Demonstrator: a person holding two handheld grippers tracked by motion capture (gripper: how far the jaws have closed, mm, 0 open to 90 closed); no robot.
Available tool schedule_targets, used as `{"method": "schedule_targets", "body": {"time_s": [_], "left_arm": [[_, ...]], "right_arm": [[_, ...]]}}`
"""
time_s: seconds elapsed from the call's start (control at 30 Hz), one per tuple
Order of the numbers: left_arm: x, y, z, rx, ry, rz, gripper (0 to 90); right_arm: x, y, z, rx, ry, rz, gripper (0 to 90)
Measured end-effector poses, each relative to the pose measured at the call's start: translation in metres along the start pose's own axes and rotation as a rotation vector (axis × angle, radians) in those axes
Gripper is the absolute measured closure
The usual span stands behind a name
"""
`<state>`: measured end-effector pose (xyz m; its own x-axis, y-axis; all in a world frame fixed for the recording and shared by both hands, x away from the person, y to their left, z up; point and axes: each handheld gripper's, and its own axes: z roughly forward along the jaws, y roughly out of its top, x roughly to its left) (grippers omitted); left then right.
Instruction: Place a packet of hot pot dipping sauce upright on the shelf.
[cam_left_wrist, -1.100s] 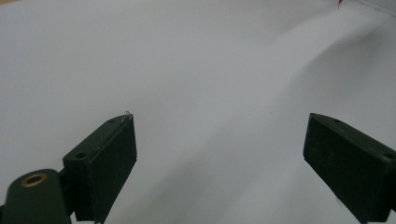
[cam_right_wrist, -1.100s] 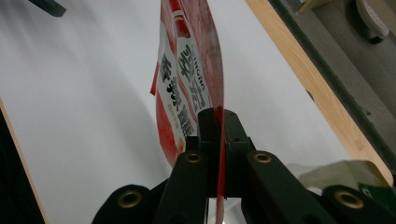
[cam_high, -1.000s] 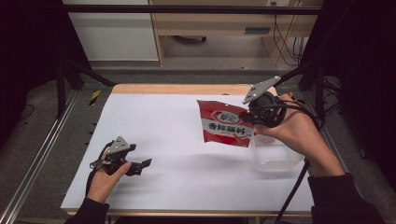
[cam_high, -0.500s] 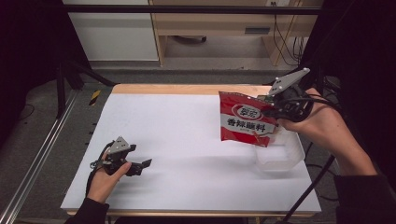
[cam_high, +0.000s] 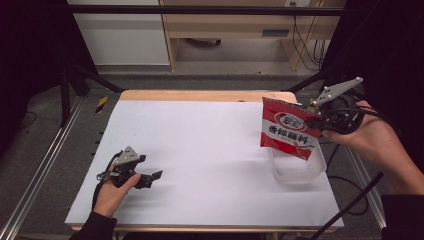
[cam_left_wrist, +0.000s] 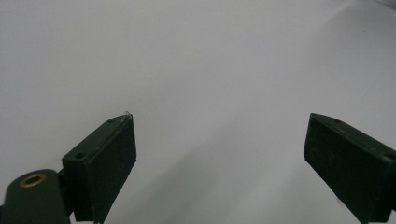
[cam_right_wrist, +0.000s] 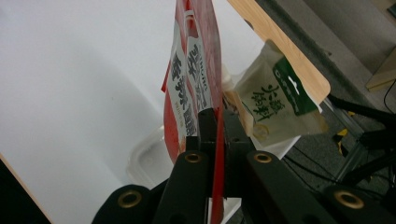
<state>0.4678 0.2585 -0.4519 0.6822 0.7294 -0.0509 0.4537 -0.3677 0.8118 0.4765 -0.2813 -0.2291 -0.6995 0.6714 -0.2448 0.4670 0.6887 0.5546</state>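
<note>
A red seasoning pouch (cam_high: 287, 131) with white label and lettering hangs upright above a clear plastic container (cam_high: 297, 170) at the table's right side. My right gripper (cam_high: 314, 121) is shut on the pouch's right edge, held by a hand coming in from the right. In the right gripper view the jaws pinch the red pouch (cam_right_wrist: 196, 70) edge-on, with the container (cam_right_wrist: 149, 156) below it. My left gripper (cam_high: 152, 177) rests on the white table near the front left. Its jaws stand wide apart with nothing between them (cam_left_wrist: 220, 122).
A beige pouch with a green label (cam_right_wrist: 275, 100) sits just beyond the red one, near the table's wooden far edge (cam_high: 200, 95). The white sheet (cam_high: 210, 140) spans the table. A yellow-and-black tool (cam_high: 101, 103) lies off the table's far left corner.
The right gripper has carried the red pouch rightward, from near the table's middle to above the clear container. The left gripper has stayed put.
</note>
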Motion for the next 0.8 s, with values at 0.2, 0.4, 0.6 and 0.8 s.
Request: {"method": "schedule_targets", "body": {"time_s": [0.2,0.4,0.6,0.8], "left_arm": [[0.0,0.0,0.0,0.002,-0.002,0.001,9.3],[0.0,0.0,0.0,0.0,-0.004,0.001,9.3],[0.0,0.0,0.0,0.0,-0.005,0.003,9.3],[-0.001,0.0,0.001,0.0,-0.007,0.003,9.3]], "right_arm": [[-0.007,-0.013,-0.002,0.029,-0.012,0.021,90.0],[-0.011,-0.021,-0.003,0.042,-0.016,0.035,90.0],[-0.015,-0.028,-0.001,0.057,-0.017,0.045,90.0],[-0.016,-0.034,0.011,0.079,-0.007,0.059,90.0]]}}
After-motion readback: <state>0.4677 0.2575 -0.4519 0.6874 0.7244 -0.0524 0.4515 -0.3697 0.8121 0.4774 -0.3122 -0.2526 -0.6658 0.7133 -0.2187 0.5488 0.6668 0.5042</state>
